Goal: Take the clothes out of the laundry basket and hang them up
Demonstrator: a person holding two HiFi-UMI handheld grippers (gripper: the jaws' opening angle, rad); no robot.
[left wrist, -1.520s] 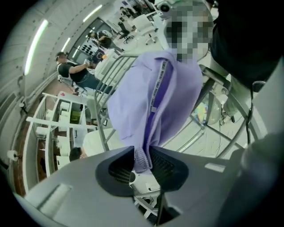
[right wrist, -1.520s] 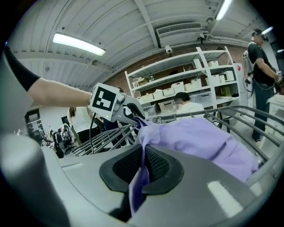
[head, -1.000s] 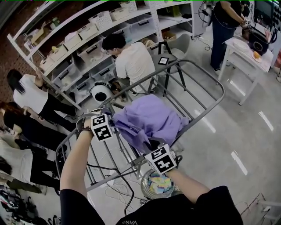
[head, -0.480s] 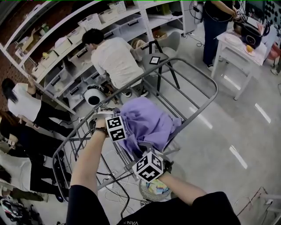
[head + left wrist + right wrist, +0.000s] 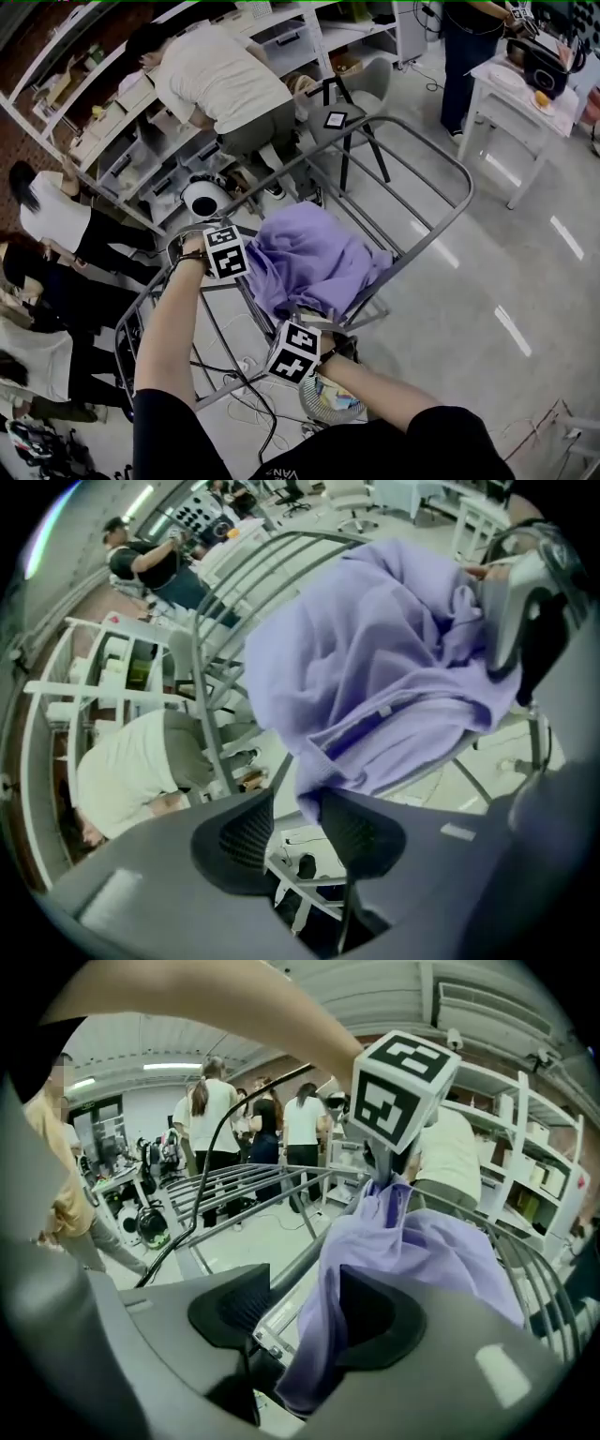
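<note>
Now | left tongs apart, purple garment between | right tongs just opening, garment between

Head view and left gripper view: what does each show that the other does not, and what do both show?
Only the head view shows the laundry basket, with coloured clothes in it. Only the left gripper view shows the jaws of the left gripper, apart, with the hem of the purple garment between them. Both show that garment draped over the grey drying rack, and a person in a white shirt bending over.
</note>
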